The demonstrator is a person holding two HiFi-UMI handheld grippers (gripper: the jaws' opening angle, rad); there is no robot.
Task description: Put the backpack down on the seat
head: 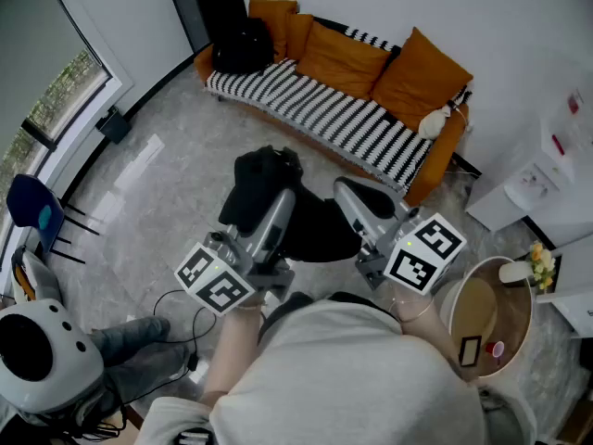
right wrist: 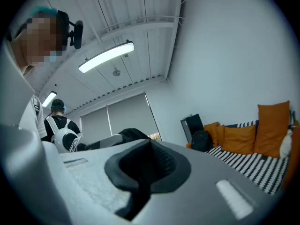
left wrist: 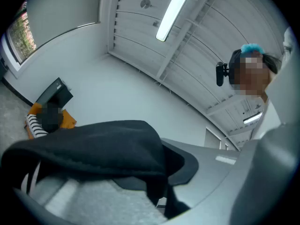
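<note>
The left gripper (head: 281, 196) has its jaws nearly together, pinching a fold of black fabric from the backpack (head: 262, 182). In the left gripper view that fabric drapes over the near jaw and hides most of the pads. The right gripper (right wrist: 149, 163) is closed too: its black pads meet, and nothing can be made out between them. In the head view it sits just to the right of the left gripper, above the lower part of the backpack.

The backpack hangs slumped and crumpled from the left gripper, in the air above the floor (head: 176, 202). Its bulk runs at a slant, from the upper left at the left gripper's tip down to the lower right below the right gripper. Which end is its top cannot be told. It is well short of the sofa (head: 334, 119).

The sofa stands ahead against a white wall. It has a black-and-white striped seat and orange cushions (head: 335, 58) along the back. A dark bag (head: 243, 44) sits at its left end, beside a tall black box (head: 206, 7), and a small white soft toy (head: 434, 120) lies at its right end.

The floor is pale grey stone with veining. A window (head: 60, 100) lines the left wall, with a blue chair (head: 32, 207) near it. At lower left, a second person (head: 130, 336) is beside a rounded white shell (head: 37, 350). On the right stands a round wooden worktop (head: 482, 304), with flowers (head: 539, 265) beside it. A long ceiling light (right wrist: 107, 56) glows overhead.
</note>
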